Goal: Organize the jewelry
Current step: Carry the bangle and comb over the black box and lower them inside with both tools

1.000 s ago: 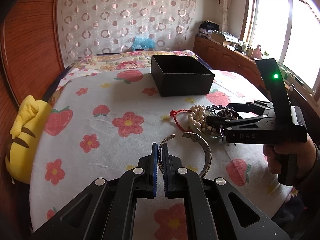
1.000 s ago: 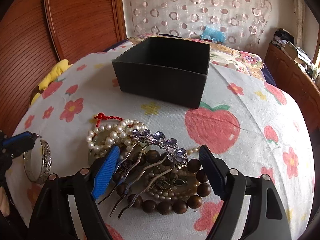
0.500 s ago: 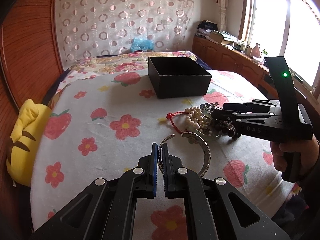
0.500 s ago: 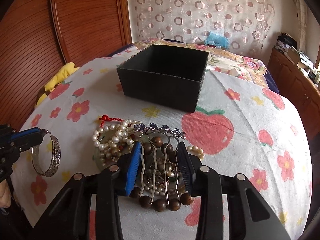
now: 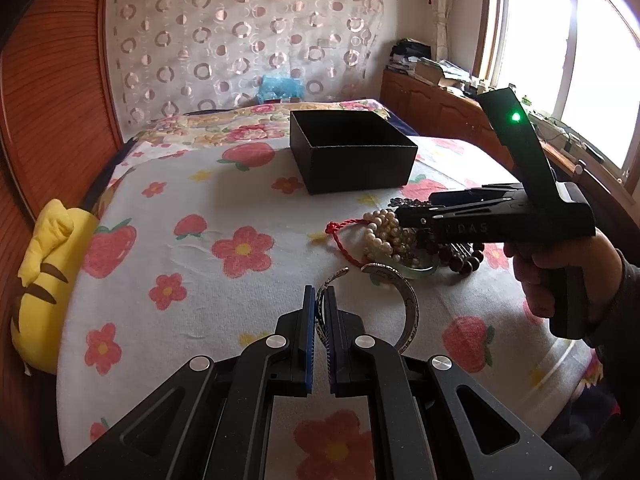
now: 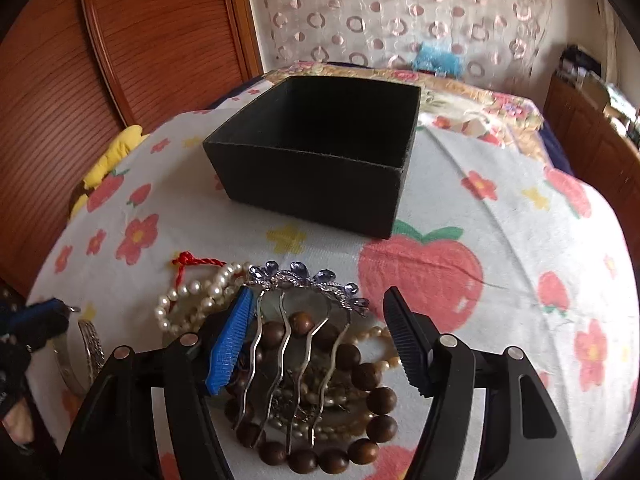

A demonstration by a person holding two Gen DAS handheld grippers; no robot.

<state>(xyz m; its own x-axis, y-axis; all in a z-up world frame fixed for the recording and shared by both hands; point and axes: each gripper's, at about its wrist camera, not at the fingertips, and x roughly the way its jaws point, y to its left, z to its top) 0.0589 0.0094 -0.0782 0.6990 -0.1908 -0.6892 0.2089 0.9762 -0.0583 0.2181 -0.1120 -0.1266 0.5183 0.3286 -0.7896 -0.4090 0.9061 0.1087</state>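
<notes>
Right gripper (image 6: 320, 332) reopened — hair comb (image 6: 298, 320) unclamped.

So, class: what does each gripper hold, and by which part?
The left gripper pinches the silver bangle by its band. The right gripper, open around the hair comb, holds nothing.

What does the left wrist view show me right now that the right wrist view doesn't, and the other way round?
Only the left wrist view: the left gripper with its jaws shut on the silver bangle, the whole right gripper from the side with the hand holding it, and the window.

Only the right wrist view: the right gripper's jaws standing open around the hair comb, which lies on the wooden bead bracelet.

Both: the black box, pearl strand, red cord and floral cloth.
</notes>
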